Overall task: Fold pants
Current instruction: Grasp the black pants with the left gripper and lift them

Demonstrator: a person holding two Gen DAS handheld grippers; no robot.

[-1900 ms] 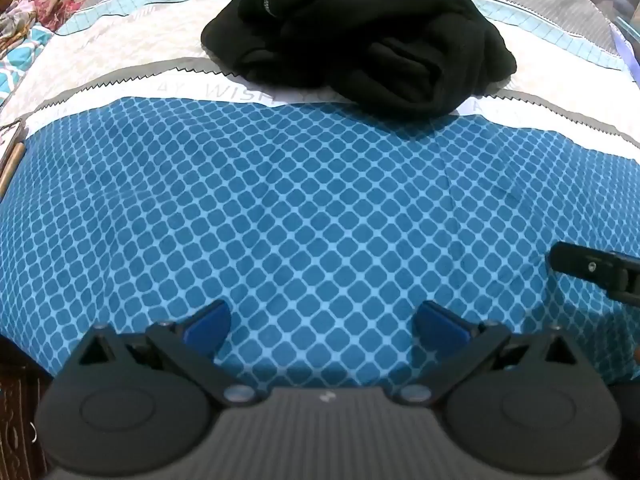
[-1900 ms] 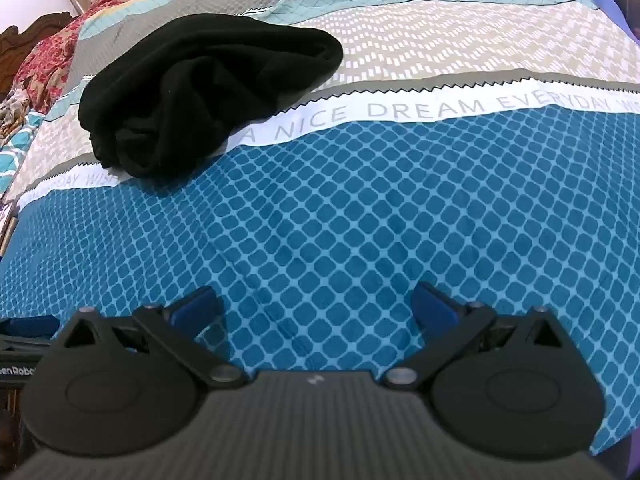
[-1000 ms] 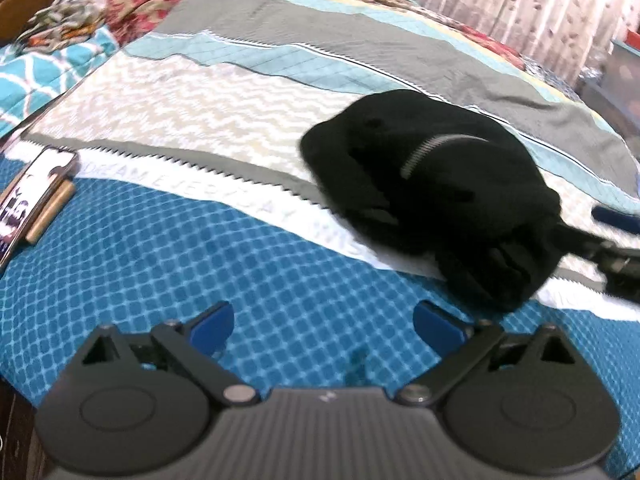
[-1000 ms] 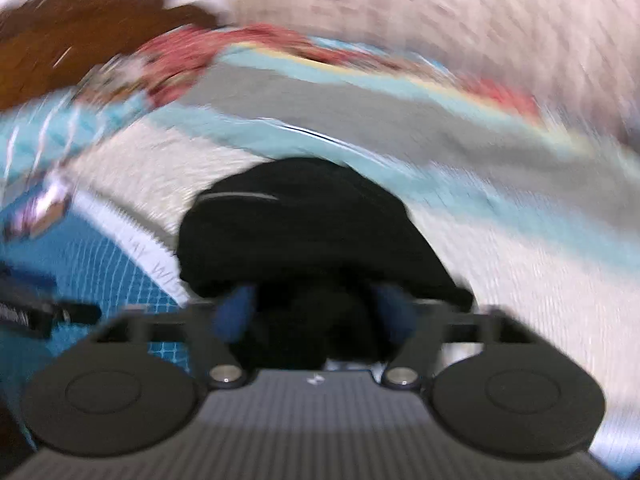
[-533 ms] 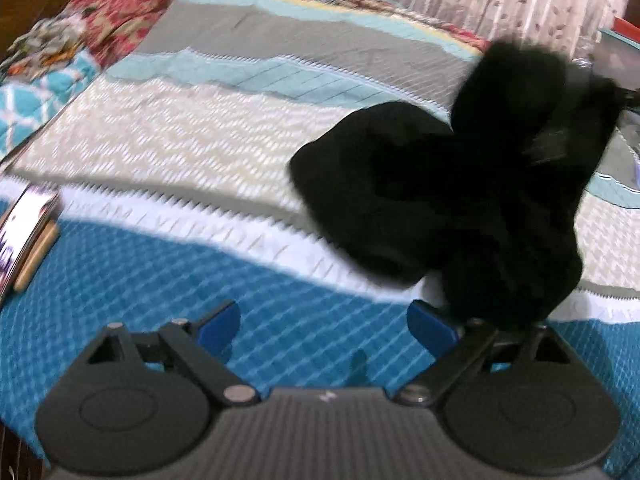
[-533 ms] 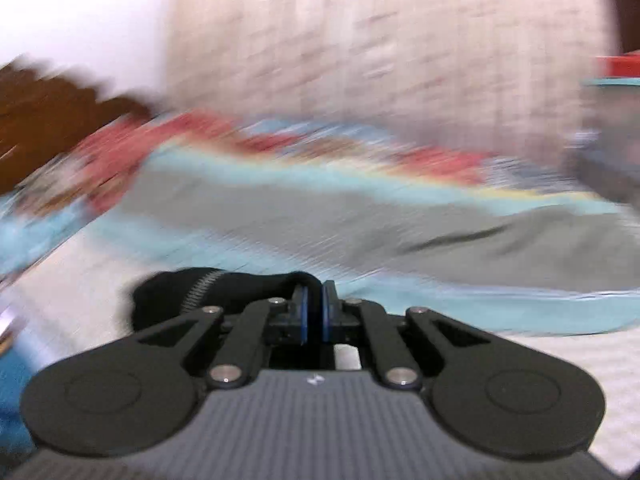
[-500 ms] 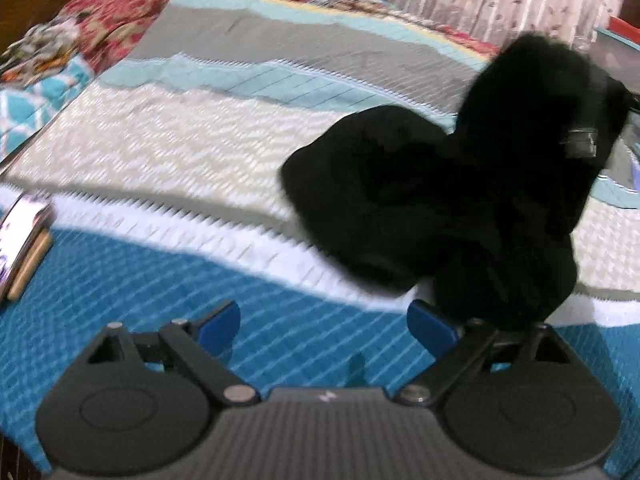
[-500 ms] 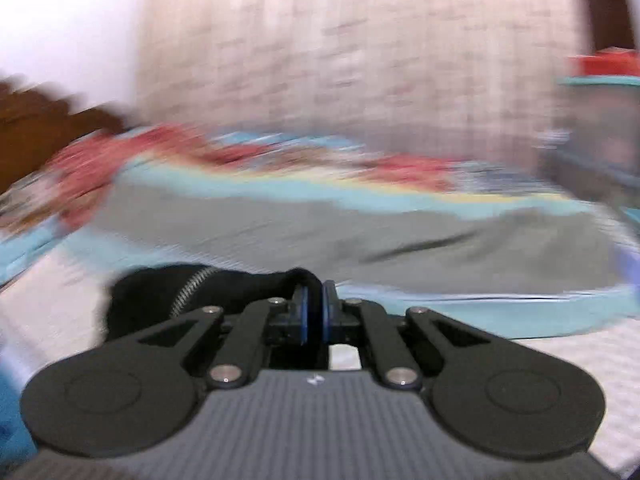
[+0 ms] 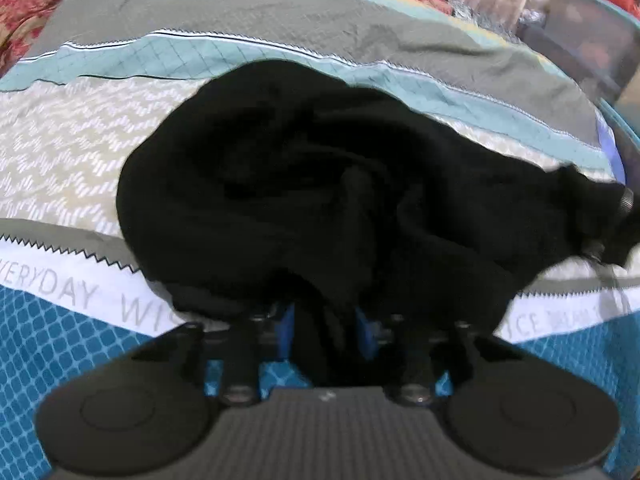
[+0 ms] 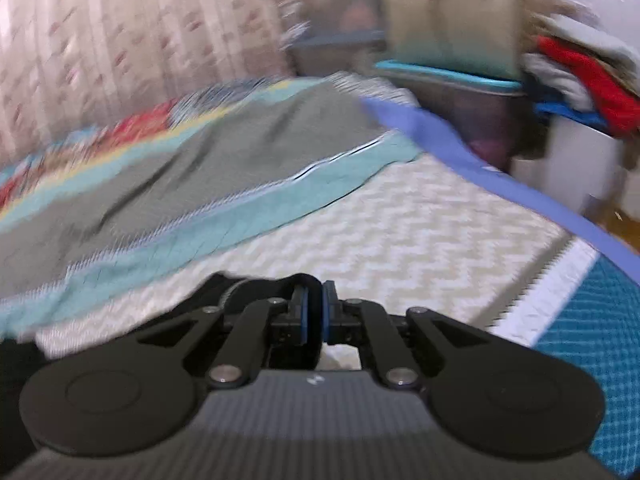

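Rumpled black fleece pants (image 9: 304,184), quilted patterned bedspread (image 9: 80,148), both grippers' jaws pinching pants folds

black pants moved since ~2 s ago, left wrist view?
Yes. The crumpled black fleece pants no longer sit bunched beyond the bedspread's white lettered band; one end now stretches right, the near edge crossing the band into the left gripper.

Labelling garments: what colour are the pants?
Plain black pants, no visible pattern. Best seen in the left wrist view, bunched on the bedspread.
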